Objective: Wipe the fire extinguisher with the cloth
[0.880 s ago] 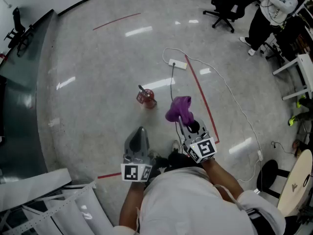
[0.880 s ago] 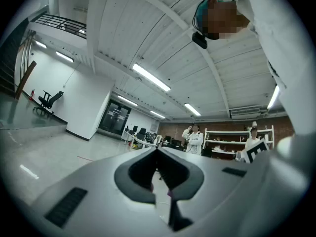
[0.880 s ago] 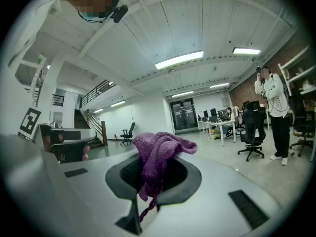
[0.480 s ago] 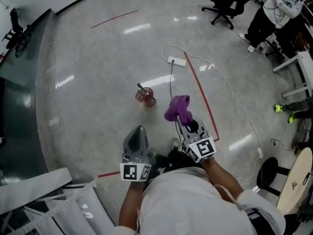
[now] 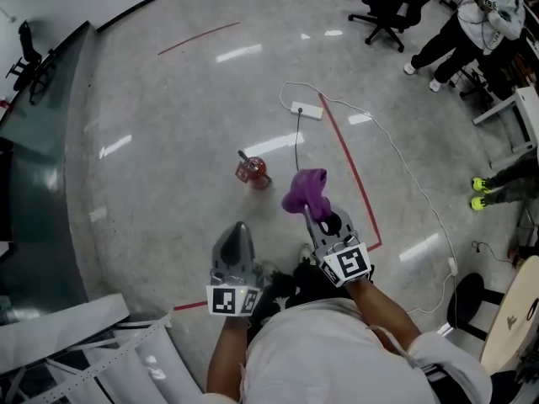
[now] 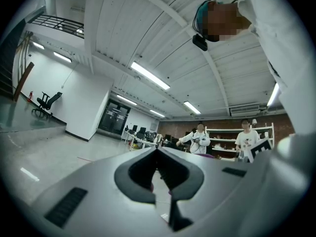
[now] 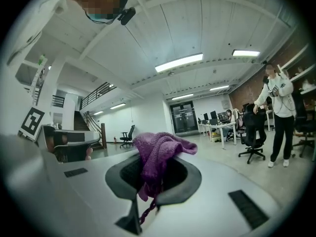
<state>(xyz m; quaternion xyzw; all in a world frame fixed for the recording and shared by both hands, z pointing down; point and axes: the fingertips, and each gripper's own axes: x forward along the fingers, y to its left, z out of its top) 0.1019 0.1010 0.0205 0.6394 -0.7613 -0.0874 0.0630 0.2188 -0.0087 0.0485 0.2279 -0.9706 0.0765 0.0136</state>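
The fire extinguisher (image 5: 252, 172) is too small in the head view for its label or hose to be told (only a red shape). The cloth's (image 7: 157, 157) lower end is hidden between the right gripper's (image 5: 316, 213) jaws. A person (image 5: 472, 25) is cut off at the top edge.

I hold two grippers, the left gripper (image 5: 238, 225) and the right gripper (image 5: 314, 210). Each carries one marker cube (image 5: 234, 299), so two cubes in all. One purple cloth (image 5: 304, 190) is pinched between my right jaws. One red fire extinguisher (image 5: 253, 171) stands ahead of both jaw pairs, between their lines. Farther out past the right jaws lies one white power strip (image 5: 306, 110) with one white cable (image 5: 404, 171) trailing from it. I count three stretches of red tape (image 5: 345, 162). Beyond my left jaws stand two people (image 6: 200, 138). Beyond my right jaws I make out at least two black office chairs (image 7: 252, 132).
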